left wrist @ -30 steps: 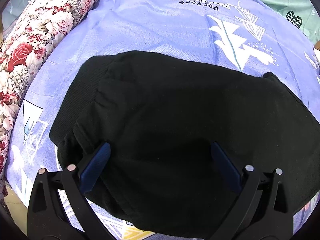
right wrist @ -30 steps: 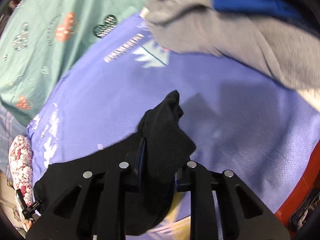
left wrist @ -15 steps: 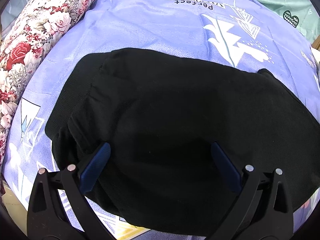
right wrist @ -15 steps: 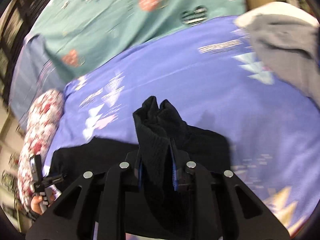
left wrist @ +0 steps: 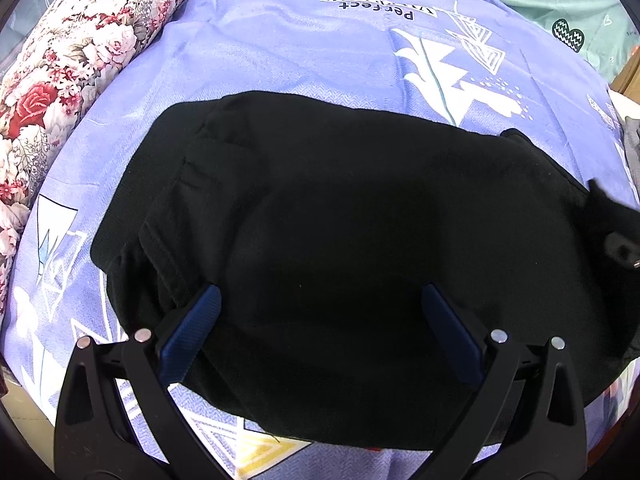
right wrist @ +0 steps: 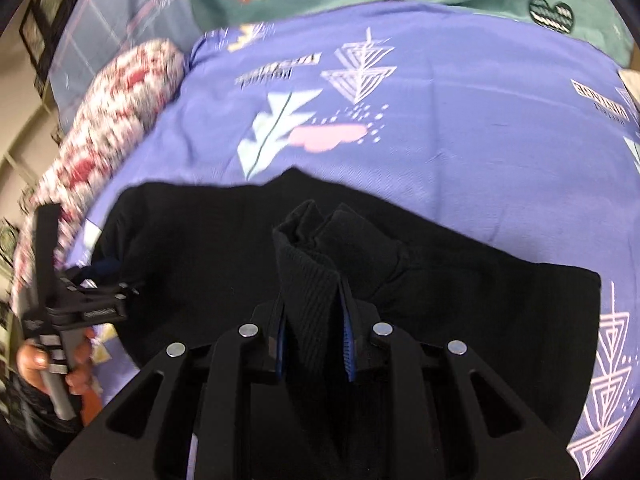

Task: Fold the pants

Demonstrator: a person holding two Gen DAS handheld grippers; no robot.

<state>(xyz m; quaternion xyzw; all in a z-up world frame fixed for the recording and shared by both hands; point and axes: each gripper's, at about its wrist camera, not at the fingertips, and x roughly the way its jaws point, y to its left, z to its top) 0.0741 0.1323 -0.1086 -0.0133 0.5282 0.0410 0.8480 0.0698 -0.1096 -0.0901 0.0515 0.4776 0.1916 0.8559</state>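
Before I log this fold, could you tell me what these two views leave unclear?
- Right gripper: held pants cuff runs below the frame edge, right wrist view.
- Left gripper: contact with pants unclear, black on black.
- Floral pillow: motion-blurred, right wrist view.

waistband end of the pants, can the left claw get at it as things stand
Probably yes: the left claw is open over the black pants, and the ribbed waistband lies uncovered beside its left finger.

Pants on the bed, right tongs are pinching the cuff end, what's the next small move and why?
Probably lower the cuff onto the pants near the waistband and let go: the right tongs hold it above the flat half, while the left tongs stand open over the cloth.
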